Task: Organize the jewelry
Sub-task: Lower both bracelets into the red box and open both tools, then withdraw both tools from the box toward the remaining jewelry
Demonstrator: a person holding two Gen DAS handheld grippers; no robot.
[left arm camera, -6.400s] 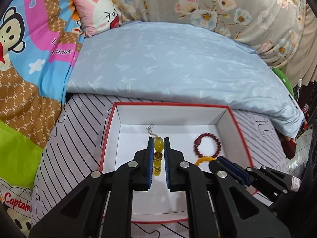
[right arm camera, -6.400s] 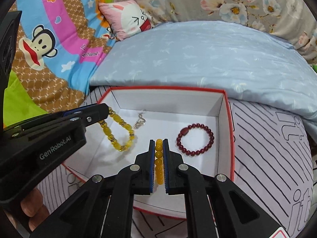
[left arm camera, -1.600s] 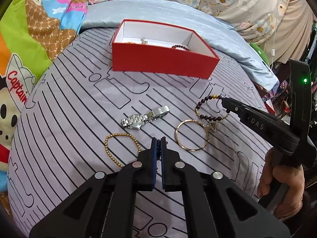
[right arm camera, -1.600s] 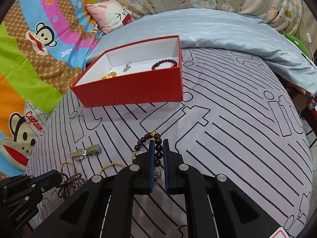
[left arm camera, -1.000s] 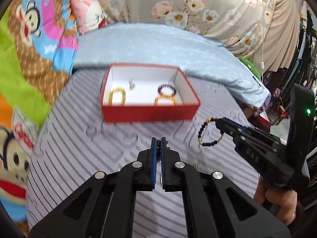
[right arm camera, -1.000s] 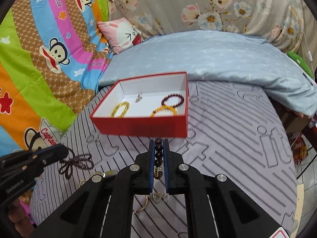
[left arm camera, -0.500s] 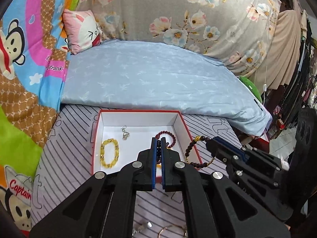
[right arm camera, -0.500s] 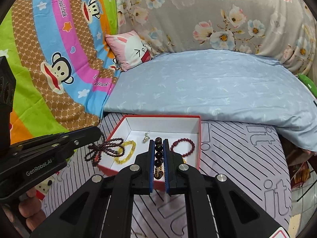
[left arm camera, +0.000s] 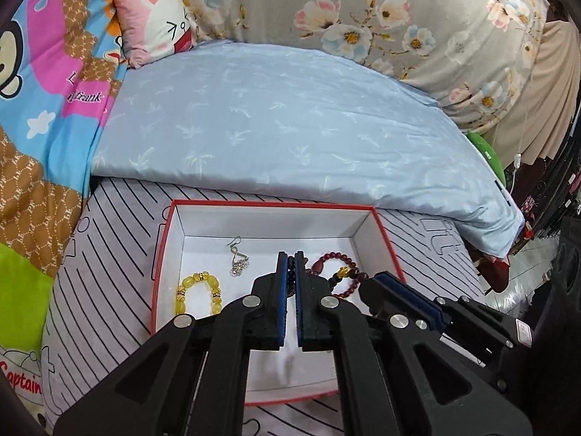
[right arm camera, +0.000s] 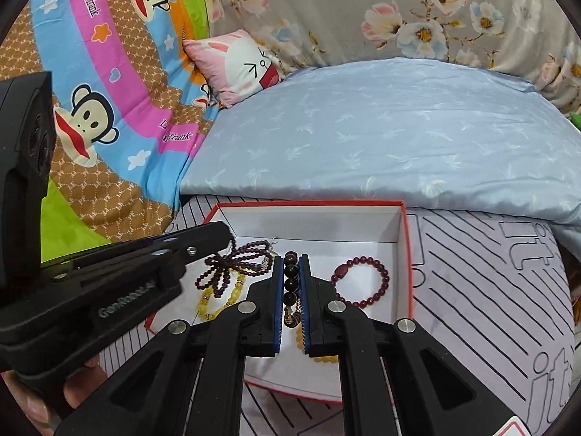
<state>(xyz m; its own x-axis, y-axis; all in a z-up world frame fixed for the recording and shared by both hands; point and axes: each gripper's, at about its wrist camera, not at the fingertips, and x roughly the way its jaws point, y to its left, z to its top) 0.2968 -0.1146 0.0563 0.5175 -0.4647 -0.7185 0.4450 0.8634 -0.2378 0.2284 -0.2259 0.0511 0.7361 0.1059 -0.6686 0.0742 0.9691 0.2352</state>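
Both clamped over red box (right arm camera: 406, 239): left gripper (left arm camera: 289, 259) shut on dark maroon bead strand (right arm camera: 232, 265), looped bunch dangling beyond jaw tips; right gripper (right arm camera: 291, 259) shut on dark brown bead bracelet (right arm camera: 290, 283), remainder hanging beneath jaws.

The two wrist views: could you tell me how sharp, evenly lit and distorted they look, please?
Left wrist view: sharp, soft even light, the red box crisp, its rim bowed by the fisheye, dark vignette in the corners. Right wrist view: equally sharp, the dark bead bracelet in the right tongs well resolved, with no glare and only faint shadows in the box.
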